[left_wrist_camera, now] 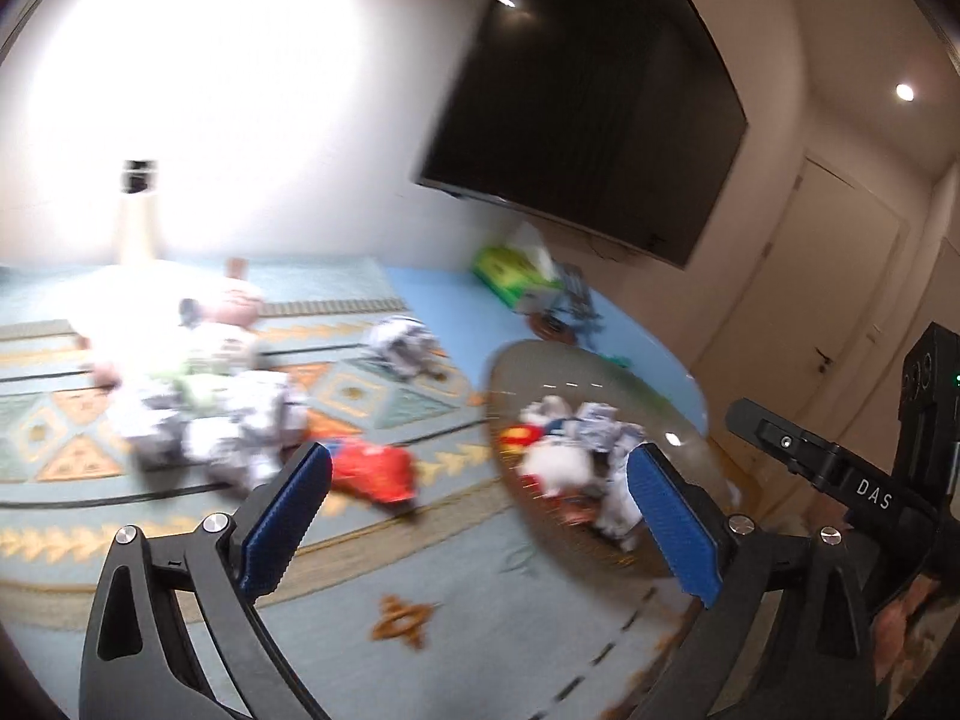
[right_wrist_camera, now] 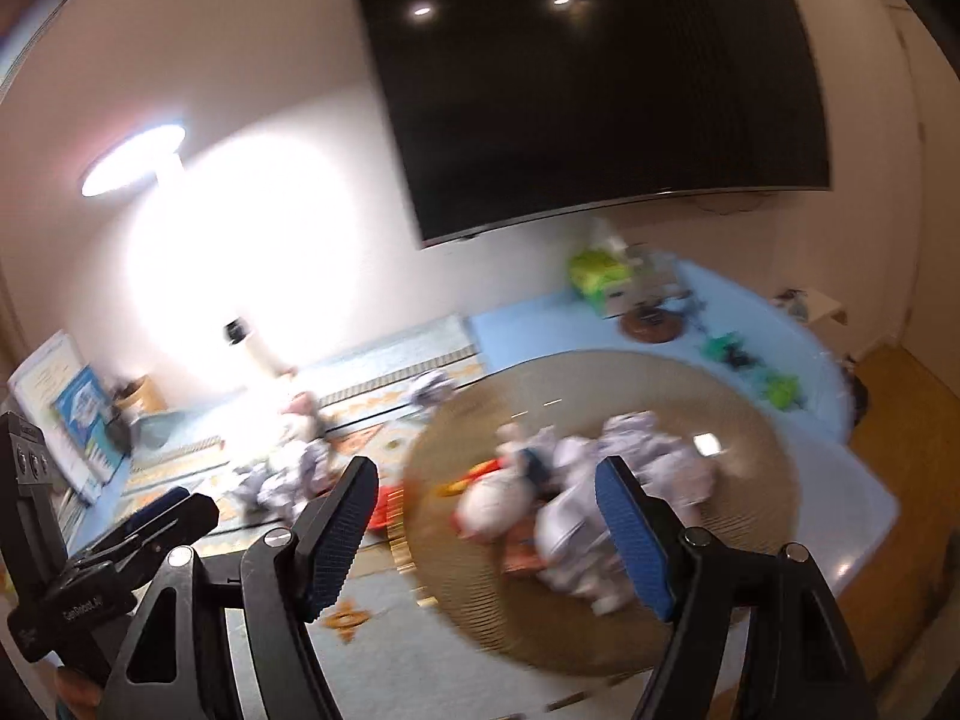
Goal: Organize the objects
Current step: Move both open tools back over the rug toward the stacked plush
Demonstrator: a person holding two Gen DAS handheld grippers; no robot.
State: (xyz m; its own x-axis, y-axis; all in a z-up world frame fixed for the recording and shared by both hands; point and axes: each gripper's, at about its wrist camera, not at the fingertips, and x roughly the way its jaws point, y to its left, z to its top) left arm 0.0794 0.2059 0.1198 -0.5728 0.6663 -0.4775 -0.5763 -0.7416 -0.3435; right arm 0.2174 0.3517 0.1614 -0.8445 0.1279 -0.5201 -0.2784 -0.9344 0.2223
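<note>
A patterned pale-blue rug (left_wrist_camera: 372,654) fills the lower frame; the round tan woven basket (right_wrist_camera: 600,630) holds blurred toys. Left gripper (left_wrist_camera: 480,516) and right gripper (right_wrist_camera: 489,531) both gape wide, empty.

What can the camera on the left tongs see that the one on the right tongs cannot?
Only the left view shows a closed door with a handle at the right.

Only the right view shows a round lit lamp high on the wall, a leaning poster board at the left, and bare wooden floor at the right.

Both share the dark wall screen, the patterned rug, the round woven basket of blurred toys, and a red toy on the rug. Each sees its own open, empty tongs.
</note>
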